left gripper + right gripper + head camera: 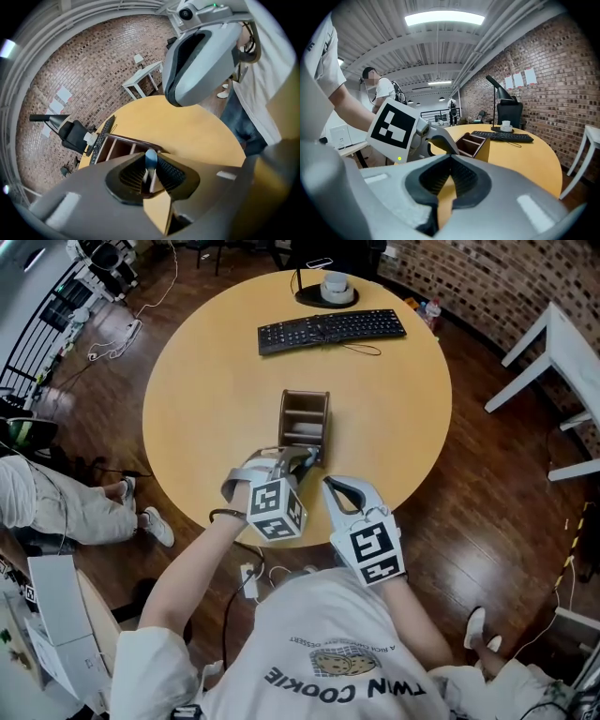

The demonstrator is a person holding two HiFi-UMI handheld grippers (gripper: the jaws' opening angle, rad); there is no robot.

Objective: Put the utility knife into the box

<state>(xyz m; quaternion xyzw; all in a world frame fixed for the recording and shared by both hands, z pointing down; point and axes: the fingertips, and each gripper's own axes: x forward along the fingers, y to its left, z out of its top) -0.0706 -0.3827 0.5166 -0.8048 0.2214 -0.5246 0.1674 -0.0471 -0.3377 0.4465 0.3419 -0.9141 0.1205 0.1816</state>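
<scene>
The utility knife (151, 160), pale with a rounded blue end, stands upright between the pads of my left gripper (150, 171), which is shut on it. In the head view this left gripper (302, 463) hovers at the near end of the brown wooden box (305, 395), an open box split into compartments on the round table. The knife itself is hard to make out there. The box (119, 146) lies just beyond the jaws in the left gripper view. My right gripper (334, 487) hangs to the right of the left one, near the table's front edge; its jaws (451, 159) are shut on nothing.
A black keyboard (331, 330) lies across the far side of the round table (197, 399), with a white cup (335, 285) on a black lamp base behind it. A white side table (562, 362) stands at the right. A seated person (56, 507) is at the left.
</scene>
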